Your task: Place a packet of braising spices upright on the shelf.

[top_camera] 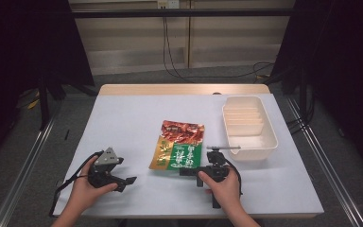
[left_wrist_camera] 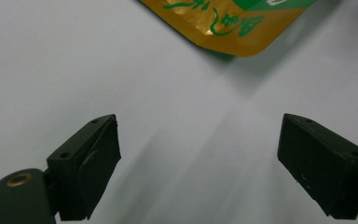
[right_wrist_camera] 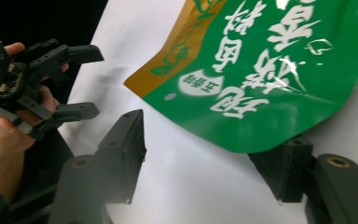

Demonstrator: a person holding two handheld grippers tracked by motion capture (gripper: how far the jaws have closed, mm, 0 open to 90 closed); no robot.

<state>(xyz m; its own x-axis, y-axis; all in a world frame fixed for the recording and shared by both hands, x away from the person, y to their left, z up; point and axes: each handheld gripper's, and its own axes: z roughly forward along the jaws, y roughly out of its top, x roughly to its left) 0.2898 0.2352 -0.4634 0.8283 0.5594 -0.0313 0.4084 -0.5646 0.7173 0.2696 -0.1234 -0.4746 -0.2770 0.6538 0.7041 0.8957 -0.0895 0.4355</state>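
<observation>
High view first: my two grippers sit at the near edge of the table (top_camera: 123, 113), the pouch (top_camera: 178, 145) lies flat just beyond them, and the tray (top_camera: 250, 126) stands farther back, to the right of the pouch and apart from it. I judge the work to be barely begun: the pouch rests on the table, lifted by nothing, and the tray looks empty apart from its dividers. If the pouch is meant for the tray, the pick, the carry and the placing all remain.

Left gripper (top_camera: 130, 182) is near-left of the pouch, well short of it. In the left gripper view its jaws stand wide apart over bare table, with the gold corner of the pouch (left_wrist_camera: 233, 28) some way ahead. Nothing is between them.

Right gripper (top_camera: 182, 172) lies on its side at the near edge of the pouch, jaws pointing left along that edge. In the right gripper view the jaws stand parted; the green edge of the pouch (right_wrist_camera: 270, 79) overlaps the far jaw and the near jaw is clear of it. I see no pad pressing, so I read it as not gripping, though the contact at the far jaw is partly hidden. My left hand (right_wrist_camera: 4, 121) shows beyond, left of the pouch.
</observation>
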